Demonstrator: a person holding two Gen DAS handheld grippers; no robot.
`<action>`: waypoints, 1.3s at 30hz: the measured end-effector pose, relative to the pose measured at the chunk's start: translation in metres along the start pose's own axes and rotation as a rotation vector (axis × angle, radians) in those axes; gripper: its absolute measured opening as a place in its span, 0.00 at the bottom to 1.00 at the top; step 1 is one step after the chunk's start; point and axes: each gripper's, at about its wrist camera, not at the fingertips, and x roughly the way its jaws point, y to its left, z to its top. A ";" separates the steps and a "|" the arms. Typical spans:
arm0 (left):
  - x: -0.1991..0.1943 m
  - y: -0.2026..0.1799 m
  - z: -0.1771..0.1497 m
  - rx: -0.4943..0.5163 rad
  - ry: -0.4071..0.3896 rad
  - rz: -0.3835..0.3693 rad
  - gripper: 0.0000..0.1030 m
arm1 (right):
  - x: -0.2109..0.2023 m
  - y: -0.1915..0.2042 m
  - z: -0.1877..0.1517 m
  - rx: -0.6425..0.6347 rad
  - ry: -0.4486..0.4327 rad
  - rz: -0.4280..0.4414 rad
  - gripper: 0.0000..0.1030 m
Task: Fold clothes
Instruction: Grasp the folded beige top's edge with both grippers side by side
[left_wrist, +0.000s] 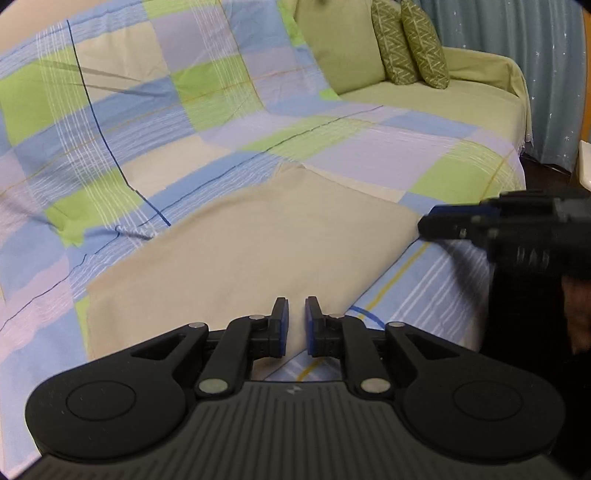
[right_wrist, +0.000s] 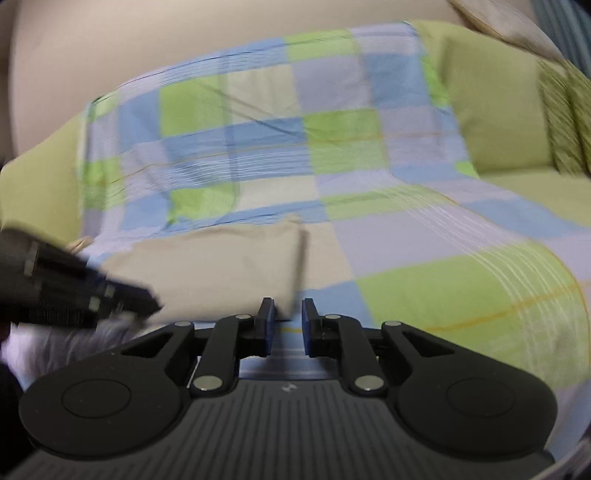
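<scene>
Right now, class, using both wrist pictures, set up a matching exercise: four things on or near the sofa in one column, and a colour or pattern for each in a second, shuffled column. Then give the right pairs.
Things:
1. folded cloth
2. sofa cover
3. small cushions
4. curtain

Colours or patterns:
A. green with a pale zigzag print
B. plain beige
C. blue-grey with small pale specks
D. checked in blue, green, lilac and cream

Pairs: 1-B, 2-D, 3-A, 4-C
</scene>
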 end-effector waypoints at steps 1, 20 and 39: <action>-0.003 -0.001 -0.001 0.023 -0.005 0.012 0.24 | -0.002 -0.003 0.000 0.014 -0.007 0.008 0.22; -0.012 -0.034 -0.036 0.580 -0.001 0.191 0.28 | 0.000 0.104 -0.005 -0.949 0.119 0.129 0.22; -0.015 -0.006 -0.067 0.591 -0.013 0.186 0.09 | 0.026 0.122 -0.028 -1.558 0.078 0.098 0.06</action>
